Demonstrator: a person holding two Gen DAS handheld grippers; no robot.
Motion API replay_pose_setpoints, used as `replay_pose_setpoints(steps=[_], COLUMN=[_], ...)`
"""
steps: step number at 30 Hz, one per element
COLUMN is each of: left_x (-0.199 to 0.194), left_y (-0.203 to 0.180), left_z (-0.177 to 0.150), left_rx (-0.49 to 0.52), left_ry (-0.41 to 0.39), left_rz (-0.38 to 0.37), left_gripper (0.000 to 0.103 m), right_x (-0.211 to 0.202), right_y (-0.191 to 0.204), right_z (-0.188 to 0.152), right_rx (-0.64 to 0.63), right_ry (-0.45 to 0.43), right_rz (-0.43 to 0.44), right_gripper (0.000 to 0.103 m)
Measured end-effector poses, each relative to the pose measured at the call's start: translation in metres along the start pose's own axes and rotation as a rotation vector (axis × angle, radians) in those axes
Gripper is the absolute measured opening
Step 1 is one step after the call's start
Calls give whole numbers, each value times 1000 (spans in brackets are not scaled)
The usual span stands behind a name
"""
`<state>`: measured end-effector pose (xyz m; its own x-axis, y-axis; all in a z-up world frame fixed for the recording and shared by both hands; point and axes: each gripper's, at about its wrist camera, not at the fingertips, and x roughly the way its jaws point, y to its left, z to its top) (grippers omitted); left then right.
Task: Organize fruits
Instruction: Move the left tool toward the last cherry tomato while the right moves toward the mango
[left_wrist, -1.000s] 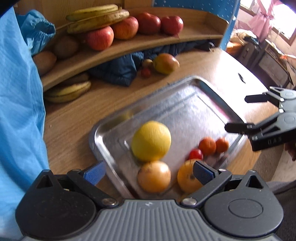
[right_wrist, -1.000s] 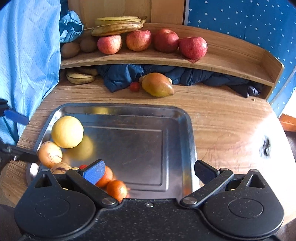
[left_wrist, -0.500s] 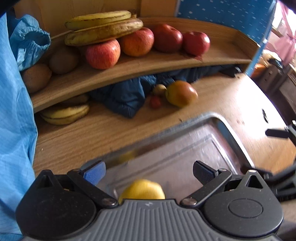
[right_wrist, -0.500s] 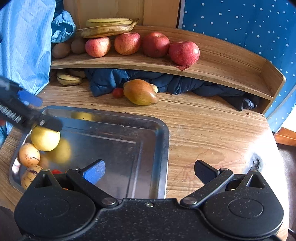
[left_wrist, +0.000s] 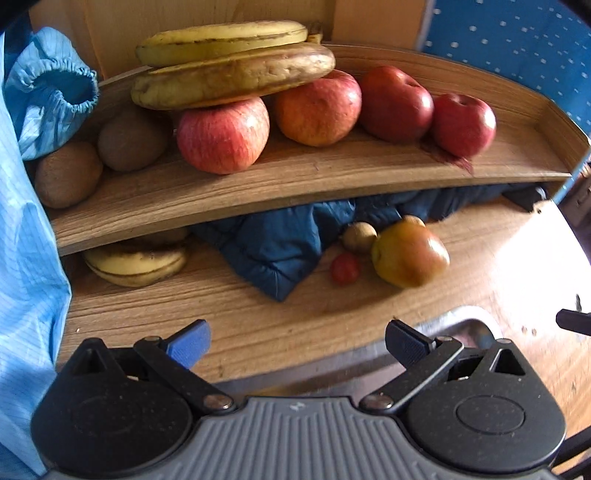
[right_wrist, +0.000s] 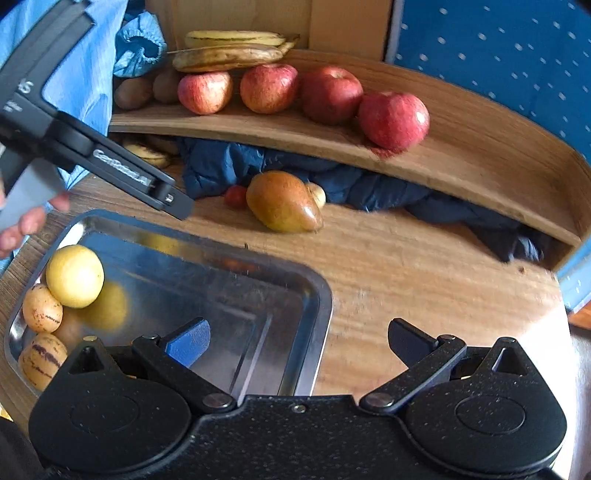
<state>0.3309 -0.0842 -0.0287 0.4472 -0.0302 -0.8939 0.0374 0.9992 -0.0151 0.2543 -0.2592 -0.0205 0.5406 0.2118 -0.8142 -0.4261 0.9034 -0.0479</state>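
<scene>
A steel tray (right_wrist: 320, 295) lies on the wooden desk. In its left end are a yellow round fruit (right_wrist: 75, 276) and two striped pale fruits (right_wrist: 41, 313). Beyond the tray, a green-red mango (left_wrist: 410, 254) lies beside a small red tomato (left_wrist: 344, 268) and a small brown fruit (left_wrist: 359, 236). My left gripper (left_wrist: 295, 341) is open and empty over the tray's far rim (left_wrist: 461, 326), facing the shelf. One of its fingers (right_wrist: 162, 194) shows in the right wrist view, above the tray's far left corner. My right gripper (right_wrist: 297, 341) is open and empty over the tray's right edge.
A curved wooden shelf (left_wrist: 314, 184) holds several apples (left_wrist: 223, 136), two bananas (left_wrist: 232, 75) and two kiwis (left_wrist: 68, 173). Under it lie a dark blue cloth (left_wrist: 280, 240) and more bananas (left_wrist: 135, 262). A light blue sleeve (left_wrist: 22, 258) fills the left side.
My left gripper has moved forward from above the tray's fruits to its far rim, nearer the shelf. My right gripper has shifted right, so the tray sits further left in its view.
</scene>
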Motion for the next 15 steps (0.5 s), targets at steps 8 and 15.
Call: replay_pose_setpoints(steps=[8,15], left_x=[21,37], left_y=[1,14], left_z=[10,13], left_rx=[-77,-217], left_ry=[16,38], left_rz=[23,3], left_gripper=[102,102], right_x=[25,45], right_y=[-11,3], right_z=[33,49], right_rx=[-64,-208], right_ry=[-25,-55], right_rz=[34,19], right_gripper=[102,102])
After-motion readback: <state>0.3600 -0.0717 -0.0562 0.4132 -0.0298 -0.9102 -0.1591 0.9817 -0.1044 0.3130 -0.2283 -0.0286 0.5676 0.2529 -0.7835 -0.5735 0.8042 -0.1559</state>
